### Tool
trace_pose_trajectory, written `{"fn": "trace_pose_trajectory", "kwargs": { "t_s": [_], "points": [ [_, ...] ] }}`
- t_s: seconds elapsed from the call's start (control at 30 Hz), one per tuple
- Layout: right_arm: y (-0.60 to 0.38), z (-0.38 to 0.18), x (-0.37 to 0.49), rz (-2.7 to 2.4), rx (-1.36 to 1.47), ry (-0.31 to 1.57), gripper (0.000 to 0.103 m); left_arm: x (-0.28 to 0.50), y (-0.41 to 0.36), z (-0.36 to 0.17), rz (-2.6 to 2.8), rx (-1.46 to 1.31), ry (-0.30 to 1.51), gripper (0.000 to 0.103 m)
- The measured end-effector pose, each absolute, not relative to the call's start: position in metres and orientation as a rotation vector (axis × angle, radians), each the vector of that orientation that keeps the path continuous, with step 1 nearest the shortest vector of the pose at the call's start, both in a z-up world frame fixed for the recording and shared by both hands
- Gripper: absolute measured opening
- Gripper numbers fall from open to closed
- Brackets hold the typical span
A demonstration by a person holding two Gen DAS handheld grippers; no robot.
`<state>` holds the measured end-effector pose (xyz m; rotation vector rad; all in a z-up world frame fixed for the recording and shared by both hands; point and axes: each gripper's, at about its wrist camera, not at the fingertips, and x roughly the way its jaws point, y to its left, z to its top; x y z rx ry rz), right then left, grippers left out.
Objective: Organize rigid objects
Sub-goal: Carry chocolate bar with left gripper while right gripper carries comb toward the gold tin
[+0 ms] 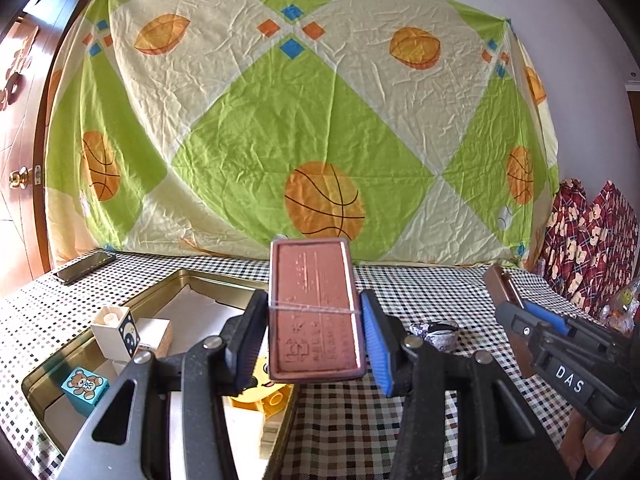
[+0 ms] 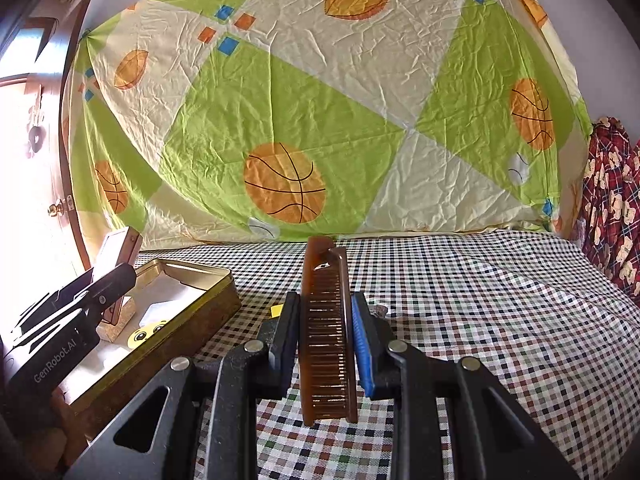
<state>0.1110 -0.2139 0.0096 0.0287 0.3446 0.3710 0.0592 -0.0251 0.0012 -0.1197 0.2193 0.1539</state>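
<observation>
The left gripper (image 1: 314, 338) is pinching a stiff, light brown case (image 1: 314, 312) mid-length — the right gripper (image 2: 326, 338) is clamping a rigid amber comb (image 2: 326, 332).

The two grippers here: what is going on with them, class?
A person is tidying small things into a gold tin on a checked tablecloth. The left gripper is shut on a flat reddish-brown case, held up beside the tin. The right gripper is shut on a brown comb above the cloth. Toy blocks already lie in the tin; a phone rests behind it.
</observation>
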Motion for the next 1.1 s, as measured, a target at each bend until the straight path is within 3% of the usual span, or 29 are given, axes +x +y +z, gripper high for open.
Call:
{"fn": "trace_pose_trajectory", "kwargs": {
  "t_s": [1.1],
  "points": [
    [-0.166, 0.011, 0.105, 0.505, 0.025, 0.328, 0.028, 0.039, 0.017, 0.002, 0.186, -0.207, 0.219, 0.046]
  ]
}}
